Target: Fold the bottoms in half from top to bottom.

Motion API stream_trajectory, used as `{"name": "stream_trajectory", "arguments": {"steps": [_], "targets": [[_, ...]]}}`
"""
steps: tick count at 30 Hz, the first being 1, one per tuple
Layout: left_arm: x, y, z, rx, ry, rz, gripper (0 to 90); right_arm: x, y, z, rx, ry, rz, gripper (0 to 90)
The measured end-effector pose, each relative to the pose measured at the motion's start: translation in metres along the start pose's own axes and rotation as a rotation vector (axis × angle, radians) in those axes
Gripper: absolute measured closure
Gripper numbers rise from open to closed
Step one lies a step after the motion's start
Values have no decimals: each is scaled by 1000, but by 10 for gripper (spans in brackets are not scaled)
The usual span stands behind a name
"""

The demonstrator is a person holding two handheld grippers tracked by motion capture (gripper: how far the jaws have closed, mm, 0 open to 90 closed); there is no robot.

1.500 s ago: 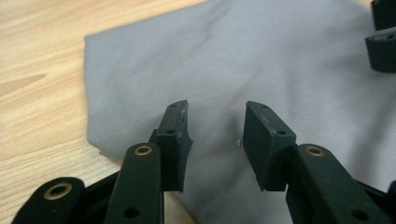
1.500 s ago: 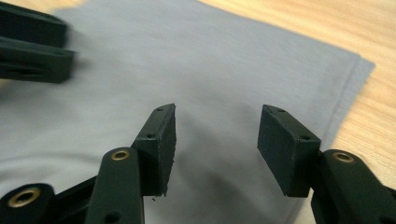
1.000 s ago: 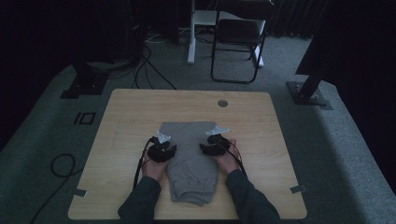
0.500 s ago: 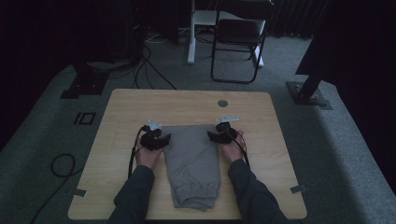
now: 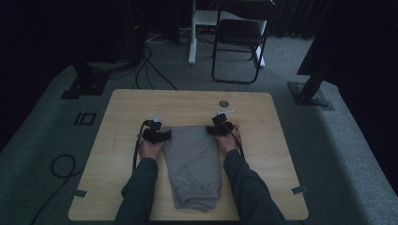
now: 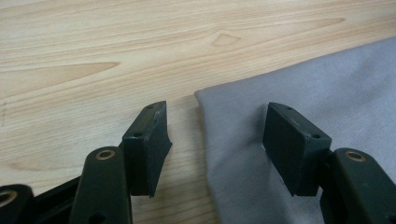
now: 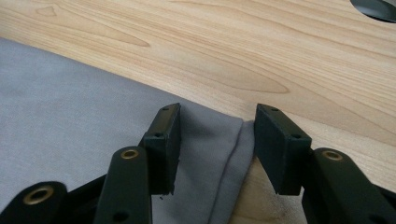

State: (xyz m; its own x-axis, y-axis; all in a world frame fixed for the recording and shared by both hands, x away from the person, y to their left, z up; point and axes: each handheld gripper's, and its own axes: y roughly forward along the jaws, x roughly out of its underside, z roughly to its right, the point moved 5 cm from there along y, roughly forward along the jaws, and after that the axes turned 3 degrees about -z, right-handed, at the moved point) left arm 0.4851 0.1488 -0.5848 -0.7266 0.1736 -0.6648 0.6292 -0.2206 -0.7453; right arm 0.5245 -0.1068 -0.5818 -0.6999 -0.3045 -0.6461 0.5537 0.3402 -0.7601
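Grey, soft-knit trousers (image 5: 193, 164) lie folded lengthwise on the pale wood-grain table (image 5: 117, 108), waist end toward the far side and ribbed cuffs near the person's edge. At the far left corner of the cloth, the left gripper (image 6: 215, 140) stands released, its jaws spread across the garment's edge: one over bare wood, one over fabric. The right gripper (image 7: 217, 140) is likewise unclenched, straddling the seamed far right corner. Bare tabletop stays open on both sides and beyond, apart from a small round dark disc (image 5: 224, 103) near the far edge.
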Motion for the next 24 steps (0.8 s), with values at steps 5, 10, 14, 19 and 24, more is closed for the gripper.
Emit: {"name": "stream_trajectory", "arguments": {"steps": [5, 10, 14, 19, 24], "targets": [[0, -1, -1, 2, -11, 2, 436, 0, -1, -1, -11, -7, -2, 595], [0, -2, 7, 123, -22, -17, 794, 0, -1, -6, -61, 6, -14, 786], [-1, -4, 10, 109, -9, -15, 861, 0, -2, -6, -76, 15, -18, 819], [-11, -18, 6, 123, -32, 56, 884, -6, -11, -2, -100, 24, 25, 825], [-33, -45, 8, 136, -17, 161, 885, -25, -34, 0, -100, 1, 116, 826]]}}
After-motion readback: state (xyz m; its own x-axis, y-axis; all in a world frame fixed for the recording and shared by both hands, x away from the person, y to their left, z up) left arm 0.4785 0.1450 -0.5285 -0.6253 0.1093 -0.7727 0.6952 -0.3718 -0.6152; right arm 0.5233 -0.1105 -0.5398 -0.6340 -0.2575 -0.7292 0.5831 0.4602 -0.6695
